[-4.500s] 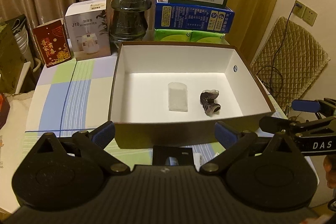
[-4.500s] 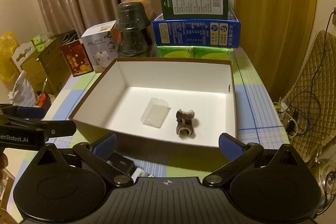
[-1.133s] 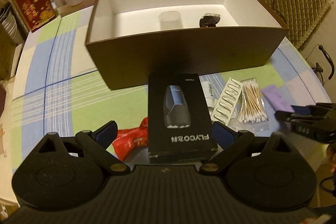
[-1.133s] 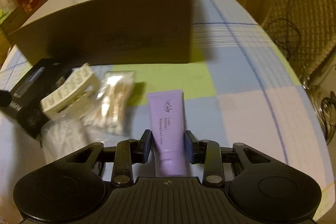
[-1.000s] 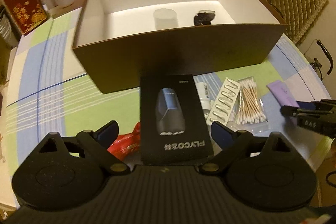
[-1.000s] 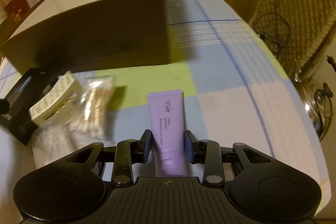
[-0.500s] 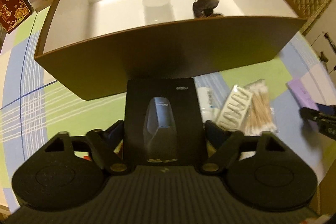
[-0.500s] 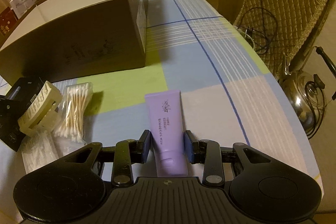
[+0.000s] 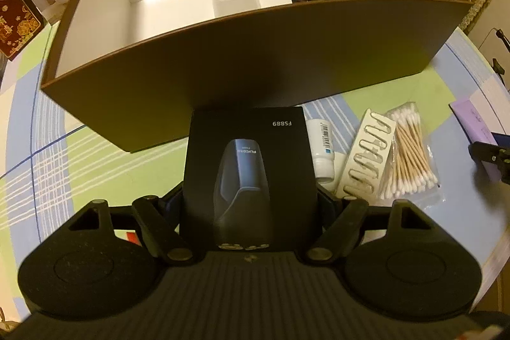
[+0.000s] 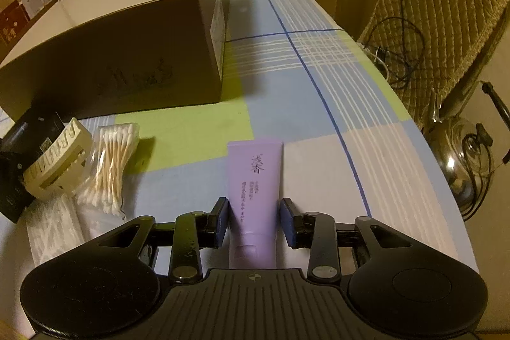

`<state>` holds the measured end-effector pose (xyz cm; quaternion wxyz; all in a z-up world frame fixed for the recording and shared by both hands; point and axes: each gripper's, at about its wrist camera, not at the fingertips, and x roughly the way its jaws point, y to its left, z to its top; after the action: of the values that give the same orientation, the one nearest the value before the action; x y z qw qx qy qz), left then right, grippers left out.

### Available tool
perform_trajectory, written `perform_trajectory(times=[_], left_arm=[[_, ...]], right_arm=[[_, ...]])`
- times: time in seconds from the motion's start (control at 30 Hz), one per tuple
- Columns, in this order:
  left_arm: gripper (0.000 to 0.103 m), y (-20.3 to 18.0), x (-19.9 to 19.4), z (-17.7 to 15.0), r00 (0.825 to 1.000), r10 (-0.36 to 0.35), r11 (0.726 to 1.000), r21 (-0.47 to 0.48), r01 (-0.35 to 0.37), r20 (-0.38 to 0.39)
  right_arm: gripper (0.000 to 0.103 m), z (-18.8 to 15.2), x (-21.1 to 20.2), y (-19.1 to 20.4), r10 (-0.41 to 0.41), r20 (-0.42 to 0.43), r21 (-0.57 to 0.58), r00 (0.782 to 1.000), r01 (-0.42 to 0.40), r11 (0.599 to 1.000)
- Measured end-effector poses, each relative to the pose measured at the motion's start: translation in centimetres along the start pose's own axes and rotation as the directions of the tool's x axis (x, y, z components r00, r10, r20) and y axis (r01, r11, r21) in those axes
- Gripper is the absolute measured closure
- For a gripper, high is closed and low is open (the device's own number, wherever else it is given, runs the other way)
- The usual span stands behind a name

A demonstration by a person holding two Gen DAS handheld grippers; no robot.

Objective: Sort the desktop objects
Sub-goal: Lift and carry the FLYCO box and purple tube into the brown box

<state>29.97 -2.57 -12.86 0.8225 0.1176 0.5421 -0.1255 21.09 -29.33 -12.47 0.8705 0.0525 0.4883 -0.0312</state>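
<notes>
I have the left gripper (image 9: 250, 206) set astride the flat black cardboard shaver box (image 9: 247, 155), which lies on the checked tabletop (image 9: 79, 155) hard against the front wall of the big brown open carton with the white inside (image 9: 255, 62). Its fingers have just been closing and now sit against the box's two long edges; I judge them in contact, though I cannot see how firmly they press. The right gripper (image 10: 255, 223) straddles the lilac plastic tube (image 10: 255, 180) lying flat further right, its blue-padded fingers (image 10: 222, 222) narrowly parted with a sliver of gap on each side, so nothing is gripped there yet. To do this well I want the left squeeze finished before any lift, then a straight rise to clear the carton wall. On the right, I close evenly on the tube's lower body, clear of the bag of cotton swabs (image 10: 111, 168)
</notes>
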Motion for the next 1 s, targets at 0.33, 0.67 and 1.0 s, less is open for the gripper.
perform_trajectory(times=[0.33,0.67,1.0], left_arm=[[0.027,0.8,-3.0,-0.9,0.997,-0.003,0.999,-0.036,0.006,0.071],[0.027,1.7,-7.6,-1.6,0.988,-0.003,0.997,-0.079,0.015,0.155],[0.027,1.9,-10.1,-1.8,0.978,0.007,0.994,-0.105,0.016,0.210]], right_arm=[[0.073,-0.1,0.1,0.2,0.004,-0.001,-0.044,1.000,-0.004,0.999],[0.073,1.2,-3.4,1.0,0.135,0.044,-0.031,0.990,-0.134,0.991],[0.073,2.6,-7.3,4.0,0.229,0.127,-0.127,0.965,-0.213,0.969]])
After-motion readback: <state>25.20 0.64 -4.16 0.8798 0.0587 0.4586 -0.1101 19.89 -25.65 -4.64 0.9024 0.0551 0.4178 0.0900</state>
